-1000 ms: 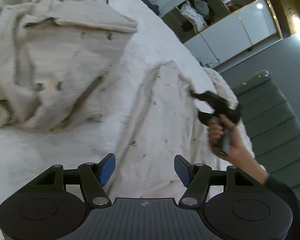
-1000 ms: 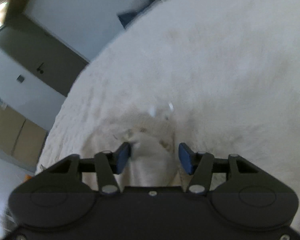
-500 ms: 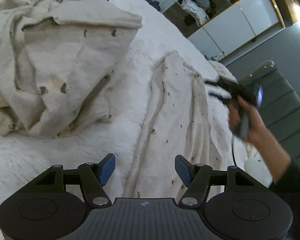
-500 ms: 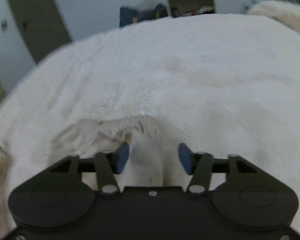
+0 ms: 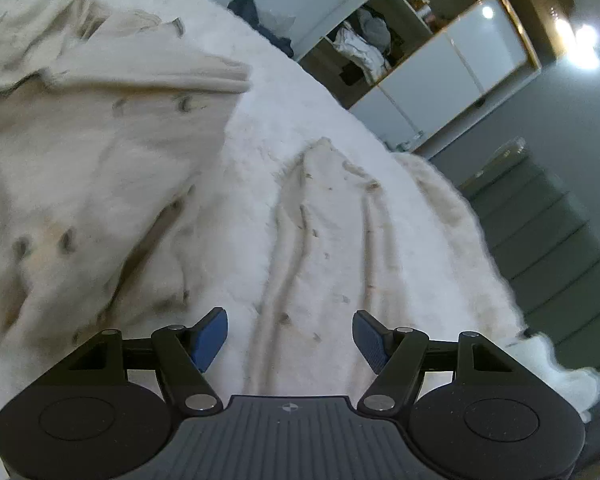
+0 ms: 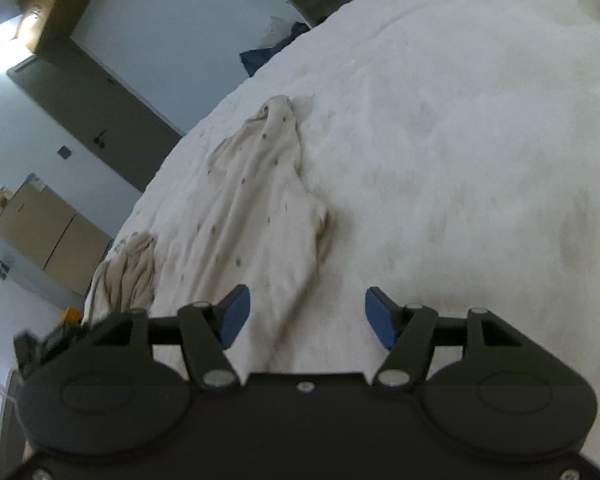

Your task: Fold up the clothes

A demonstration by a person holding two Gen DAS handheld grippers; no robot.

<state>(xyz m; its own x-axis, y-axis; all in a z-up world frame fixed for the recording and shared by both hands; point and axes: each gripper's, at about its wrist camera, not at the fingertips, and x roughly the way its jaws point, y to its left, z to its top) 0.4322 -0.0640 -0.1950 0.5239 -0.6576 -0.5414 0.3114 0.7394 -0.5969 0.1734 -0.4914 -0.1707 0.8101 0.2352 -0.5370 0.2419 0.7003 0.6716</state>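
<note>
the spotted garment (image 5: 324,248) is laid long for folding; left gripper (image 5: 290,338) held apart, right gripper (image 6: 306,316) opening, both empty.

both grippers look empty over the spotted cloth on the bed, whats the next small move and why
Probably lower the left gripper onto the near end of the long spotted garment and pinch it. The garment lies stretched but rumpled on the white fluffy cover. The right gripper is opening, with nothing gripped.
</note>
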